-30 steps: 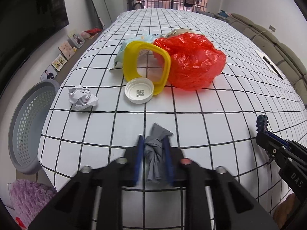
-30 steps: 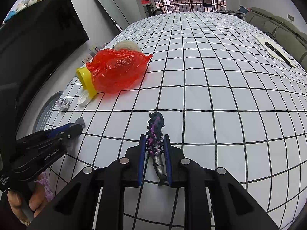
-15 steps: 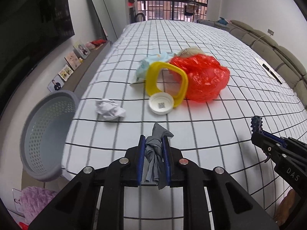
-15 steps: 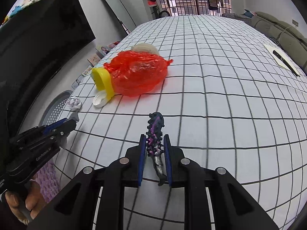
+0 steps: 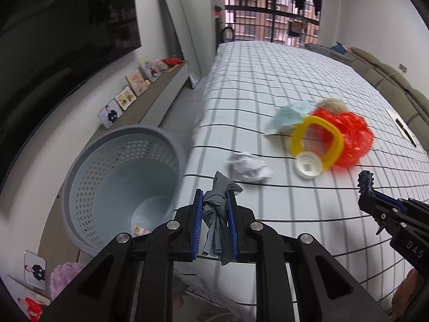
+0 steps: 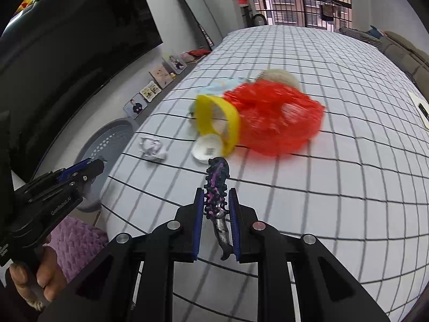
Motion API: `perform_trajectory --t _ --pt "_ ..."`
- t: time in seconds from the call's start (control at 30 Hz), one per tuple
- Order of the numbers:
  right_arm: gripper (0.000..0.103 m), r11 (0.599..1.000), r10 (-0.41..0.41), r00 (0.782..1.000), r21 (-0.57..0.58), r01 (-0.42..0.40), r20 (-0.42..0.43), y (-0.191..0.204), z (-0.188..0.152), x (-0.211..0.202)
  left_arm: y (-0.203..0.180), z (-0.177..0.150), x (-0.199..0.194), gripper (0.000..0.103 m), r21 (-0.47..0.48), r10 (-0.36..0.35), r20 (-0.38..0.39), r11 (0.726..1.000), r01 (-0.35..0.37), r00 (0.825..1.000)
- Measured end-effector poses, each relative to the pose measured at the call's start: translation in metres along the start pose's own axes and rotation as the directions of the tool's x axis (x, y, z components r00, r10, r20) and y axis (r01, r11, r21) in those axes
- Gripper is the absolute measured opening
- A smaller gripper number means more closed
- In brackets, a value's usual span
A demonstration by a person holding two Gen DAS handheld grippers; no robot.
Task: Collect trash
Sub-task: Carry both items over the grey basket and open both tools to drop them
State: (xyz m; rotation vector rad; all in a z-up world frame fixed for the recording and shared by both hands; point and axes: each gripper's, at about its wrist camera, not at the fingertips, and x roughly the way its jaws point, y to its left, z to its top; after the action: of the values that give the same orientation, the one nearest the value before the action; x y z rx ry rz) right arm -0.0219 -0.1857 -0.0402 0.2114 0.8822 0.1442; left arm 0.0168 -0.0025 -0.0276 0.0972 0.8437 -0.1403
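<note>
At the far left a large dark screen (image 5: pixel 67 26) fills the wall, with a low ledge of small framed pictures (image 5: pixel 126 98) beneath it and a tall mirror (image 5: pixel 178 24) leaning further back. On the floor below the ledge stands a grey perforated basket (image 5: pixel 120 182), close against the edge of the big surface draped in a white cloth with black grid lines (image 5: pixel 268 80). On the cloth, from left to right, lie a crumpled white paper ball (image 5: pixel 248 166), a white lid (image 5: pixel 308 165), a yellow ring (image 5: pixel 317 139) and a red plastic bag (image 5: pixel 351 134) (the ring leans against the bag, the lid sits just in front). Barred windows (image 5: pixel 268 18) close the far end; a sofa (image 5: pixel 388 80) runs along the right.

The left gripper (image 5: pixel 214 221) is clamped on a grey rag (image 5: pixel 217 212); the right gripper (image 6: pixel 217 220) is clamped on a knobbly purple-and-black strip (image 6: pixel 217 187). Both pieces are held above the cloth's near edge.

Compared with a second ago, the basket has come much nearer the middle of the left wrist view, and the pile has slid to the right.
</note>
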Motion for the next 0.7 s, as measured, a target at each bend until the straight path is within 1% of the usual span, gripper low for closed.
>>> perform_trajectory --t 0.13,0.37,0.6,0.7 --pt "0.018 0.999 0.033 0.999 -0.033 -0.034 -0.021 0.027 0.015 0.016 0.029 0.001 0.006 0.018 -0.029 0.032 -0.006 0.999 -0.032 0.999" --pt "0.018 0.988 0.085 0.995 -0.125 -0.090 -0.046 0.083 0.039 0.041 0.080 0.000 0.015 0.018 -0.090 0.071 -0.026 0.993 -0.073 0.997" --pt "0.018 0.959 0.145 0.980 -0.223 -0.173 -0.138 0.140 0.059 0.079 0.123 0.004 0.018 0.018 -0.132 0.101 -0.030 0.986 -0.104 0.994" --pt "0.018 0.936 0.169 0.970 -0.280 -0.213 -0.174 0.168 0.065 0.091 0.140 0.003 0.021 0.018 -0.153 0.108 -0.034 0.982 -0.112 0.994"
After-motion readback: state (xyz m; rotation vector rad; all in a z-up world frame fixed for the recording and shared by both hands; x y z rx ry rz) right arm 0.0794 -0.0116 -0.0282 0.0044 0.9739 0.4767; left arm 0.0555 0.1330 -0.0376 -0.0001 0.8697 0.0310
